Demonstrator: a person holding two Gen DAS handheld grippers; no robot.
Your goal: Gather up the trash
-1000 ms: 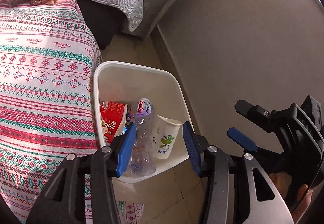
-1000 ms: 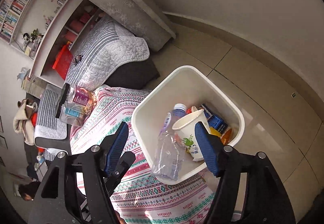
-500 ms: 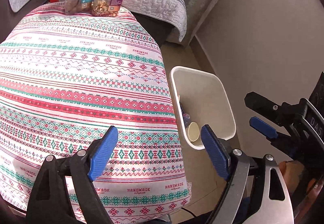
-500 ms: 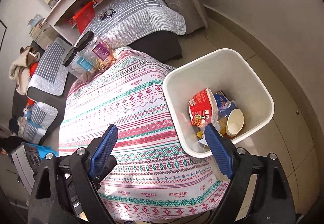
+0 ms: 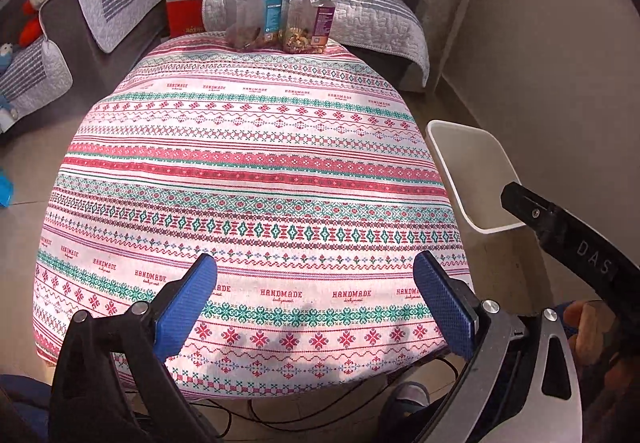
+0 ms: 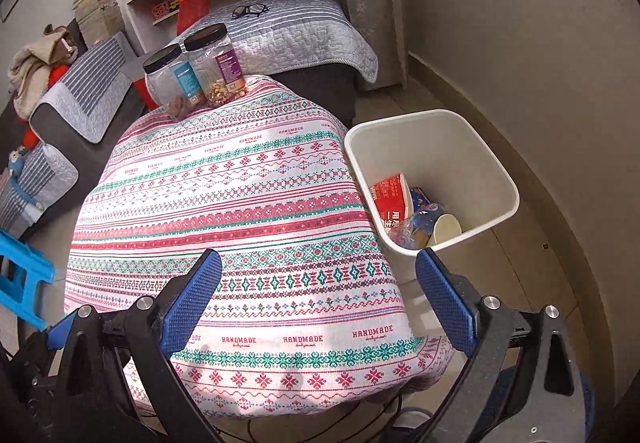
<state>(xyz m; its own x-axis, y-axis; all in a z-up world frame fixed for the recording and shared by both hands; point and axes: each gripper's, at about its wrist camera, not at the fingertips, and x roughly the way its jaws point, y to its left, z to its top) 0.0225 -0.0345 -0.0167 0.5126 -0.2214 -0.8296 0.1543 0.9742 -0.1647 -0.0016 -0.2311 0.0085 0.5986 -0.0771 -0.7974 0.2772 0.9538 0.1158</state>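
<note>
Trash (image 6: pixel 416 211) (red carton, bottle, paper cup): all in white bin (image 6: pixel 496 179) on floor beside surface (image 6: pixel 240 203); left tool (image 5: pixel 316 303) & right tool (image 6: pixel 318 303) just spread wide, nothing between, now pulled back over cloth w/ only two jars (image 6: pixel 196 71) left — collection prob. done.

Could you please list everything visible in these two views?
Tablecloth: one, red, green and white pattern, over the table.
Jars: two, clear with black lids, far edge of the table.
Bin: one, white, on the floor right of the table.
Carton: one, red, in the bin.
Cup: one, white, in the bin.
Bottle: one, clear, in the bin.
Glasses: one, dark, on the grey quilt behind the table.
Stool: one, blue, far left.
Left gripper: blue pads, open, empty, jaws just widened.
Right gripper: blue pads, open, empty, jaws just widened.
</note>
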